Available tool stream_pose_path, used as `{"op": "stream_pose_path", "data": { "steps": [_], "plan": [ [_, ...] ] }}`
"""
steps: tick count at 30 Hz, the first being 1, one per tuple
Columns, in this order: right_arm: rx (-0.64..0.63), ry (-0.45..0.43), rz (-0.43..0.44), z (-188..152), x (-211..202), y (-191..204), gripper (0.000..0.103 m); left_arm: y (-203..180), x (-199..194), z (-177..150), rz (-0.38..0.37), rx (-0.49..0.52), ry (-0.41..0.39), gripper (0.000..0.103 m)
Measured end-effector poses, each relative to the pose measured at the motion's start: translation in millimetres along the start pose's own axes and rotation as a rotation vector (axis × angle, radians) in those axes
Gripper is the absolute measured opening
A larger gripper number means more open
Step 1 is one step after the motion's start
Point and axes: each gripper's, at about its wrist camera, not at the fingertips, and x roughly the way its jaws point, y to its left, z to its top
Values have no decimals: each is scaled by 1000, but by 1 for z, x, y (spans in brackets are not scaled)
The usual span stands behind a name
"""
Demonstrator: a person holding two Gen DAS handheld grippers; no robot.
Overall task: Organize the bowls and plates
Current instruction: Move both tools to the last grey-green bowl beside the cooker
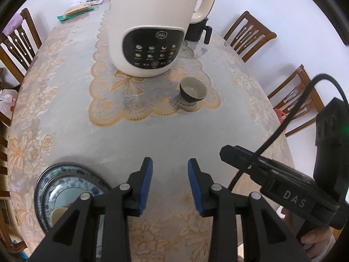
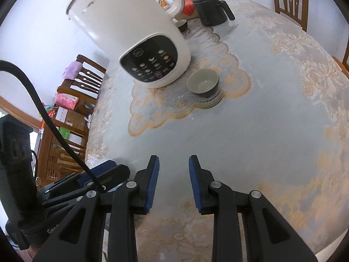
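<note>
A blue-patterned plate (image 1: 47, 182) lies at the table's near left, partly hidden under my left gripper's arm, with a lighter dish (image 1: 65, 196) and a small cream cup (image 1: 57, 214) on it. A small dark bowl (image 1: 193, 89) with a pale inside stands on the lace doily in the middle; it also shows in the right wrist view (image 2: 202, 83). My left gripper (image 1: 170, 170) is open and empty above the cloth, right of the plate. My right gripper (image 2: 173, 168) is open and empty; it shows closed-looking at the right in the left wrist view (image 1: 226, 152).
A big cream electric kettle (image 1: 150, 26) stands behind the bowl on the doily (image 1: 130, 100). A black jug (image 2: 210, 8) and another small dark bowl (image 2: 182, 25) stand behind it. Wooden chairs (image 1: 248, 35) ring the oval table. Packets (image 1: 76, 11) lie at the far end.
</note>
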Motion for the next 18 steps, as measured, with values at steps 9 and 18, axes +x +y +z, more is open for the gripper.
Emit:
{"op": "stream_pose_path", "data": {
  "steps": [9, 18],
  "plan": [
    [-21, -10, 2, 32, 9, -33, 29, -19, 27, 32, 16, -30, -26, 35],
    [-18, 6, 17, 58, 31, -57, 29, -27, 56, 55, 18, -87, -38, 35]
  ]
}}
